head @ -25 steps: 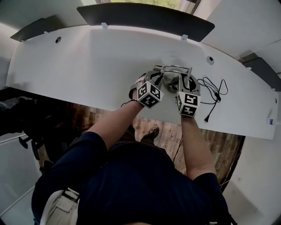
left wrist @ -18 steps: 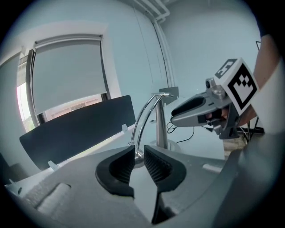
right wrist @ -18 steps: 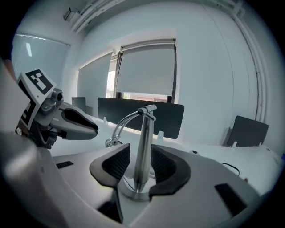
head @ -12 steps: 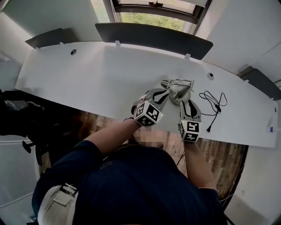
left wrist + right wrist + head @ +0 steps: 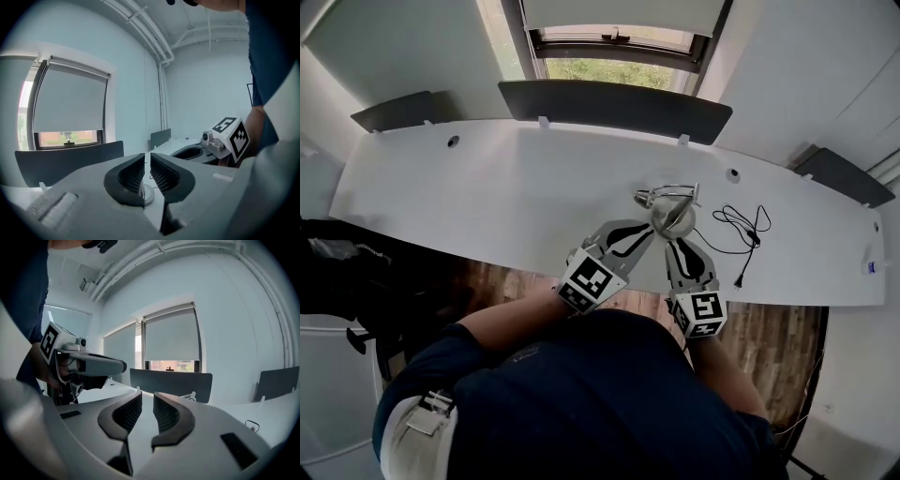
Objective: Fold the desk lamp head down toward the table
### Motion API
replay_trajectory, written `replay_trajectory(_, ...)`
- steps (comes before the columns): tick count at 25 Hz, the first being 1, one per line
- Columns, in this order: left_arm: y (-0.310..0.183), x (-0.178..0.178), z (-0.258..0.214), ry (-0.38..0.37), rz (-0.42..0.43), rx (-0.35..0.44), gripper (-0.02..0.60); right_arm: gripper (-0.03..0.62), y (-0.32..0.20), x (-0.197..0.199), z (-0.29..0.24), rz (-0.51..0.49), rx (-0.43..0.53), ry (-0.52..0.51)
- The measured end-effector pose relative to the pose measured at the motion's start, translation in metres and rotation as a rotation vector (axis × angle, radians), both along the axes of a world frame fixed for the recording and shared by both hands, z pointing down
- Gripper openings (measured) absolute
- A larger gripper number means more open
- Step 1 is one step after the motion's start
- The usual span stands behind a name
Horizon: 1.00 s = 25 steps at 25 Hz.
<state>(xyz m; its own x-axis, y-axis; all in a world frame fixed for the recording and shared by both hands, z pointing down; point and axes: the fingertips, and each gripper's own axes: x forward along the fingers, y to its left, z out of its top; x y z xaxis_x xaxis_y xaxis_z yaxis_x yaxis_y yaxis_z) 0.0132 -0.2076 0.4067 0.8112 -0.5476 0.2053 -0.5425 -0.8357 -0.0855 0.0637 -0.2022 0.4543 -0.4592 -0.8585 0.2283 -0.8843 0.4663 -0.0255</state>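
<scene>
The desk lamp lies low on the white table, just ahead of both tongs' tips, a little nearer the right pair than the left, its head seemingly already folded down against the base (the wire frame behind it is too small to read in detail). The left gripper is all but clenched, a thin slit between its pads and nothing caught in it. The right gripper is closing, with only bare tabletop showing through its gap, so both are released from the lamp and apart from it. The black cord trails off to the outer side of the right gripper. The fold looks done, or nearly so. The risk now is a loose joint letting the head creep back up unheld. If either pair goes back in with jaws this narrow, it would more likely shove the lamp along the table than grasp it. A sweep outward by the right one could also snag the cord and drag the lamp.
</scene>
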Motion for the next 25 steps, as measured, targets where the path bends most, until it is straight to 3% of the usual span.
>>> replay_trajectory(7,0.028,0.007,-0.007,0.114,0.053,-0.011,0.008,0.028,0.024,-0.010,-0.013,-0.027,0.024,-0.038)
replay_trajectory(18,0.044,0.014,-0.001,0.122,0.088,-0.016,0.006,0.011,0.039,-0.021,-0.015,-0.118,0.054,-0.026)
replay_trajectory(25,0.050,0.017,0.001,0.113,0.097,-0.008,0.006,0.009,0.045,-0.019,-0.014,-0.115,0.057,-0.041)
